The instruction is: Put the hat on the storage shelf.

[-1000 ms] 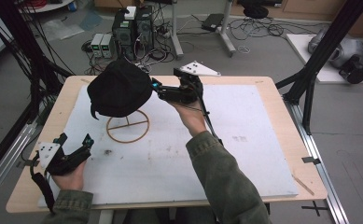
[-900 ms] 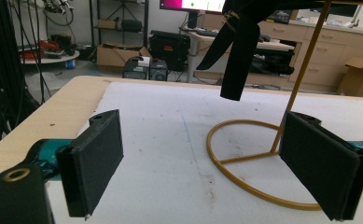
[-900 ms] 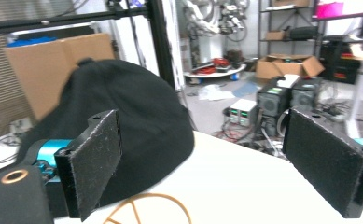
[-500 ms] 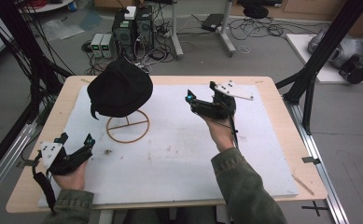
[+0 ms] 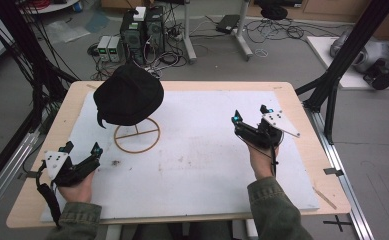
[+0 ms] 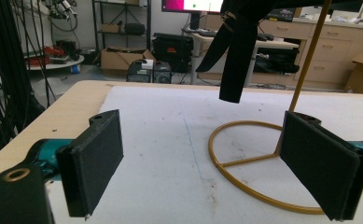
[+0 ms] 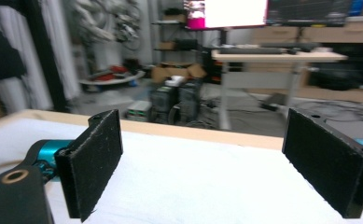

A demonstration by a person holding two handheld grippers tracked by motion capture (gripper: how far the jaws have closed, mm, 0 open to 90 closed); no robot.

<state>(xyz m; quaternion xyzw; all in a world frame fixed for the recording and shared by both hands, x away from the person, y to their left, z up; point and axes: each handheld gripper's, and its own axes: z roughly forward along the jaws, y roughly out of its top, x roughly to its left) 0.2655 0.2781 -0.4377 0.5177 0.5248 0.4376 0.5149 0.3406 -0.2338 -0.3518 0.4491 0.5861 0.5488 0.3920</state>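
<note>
A black hat [image 5: 128,100] hangs on a gold wire stand [image 5: 136,133] at the back left of the white mat. Its strap [image 6: 235,56] dangles beside the stand's upright rod [image 6: 310,56] in the left gripper view. My left gripper [image 5: 83,146] rests near the front left of the table, open, pointing toward the stand's ring [image 6: 244,161]; nothing is between its pads [image 6: 95,158]. On the right side of the mat, my right gripper [image 5: 250,113] is held open and empty, well apart from the hat. The right gripper view [image 7: 212,163] shows bare mat between its jaws.
The white mat [image 5: 207,165] covers most of the wooden table [image 5: 302,100]. Black frame posts [image 5: 332,85] stand at the table's right and left sides. Computers and cables sit on the floor beyond the far edge.
My right gripper has drawn away from the hat's edge, moving right and toward the near side. The hat stays on the stand. The left gripper has not moved.
</note>
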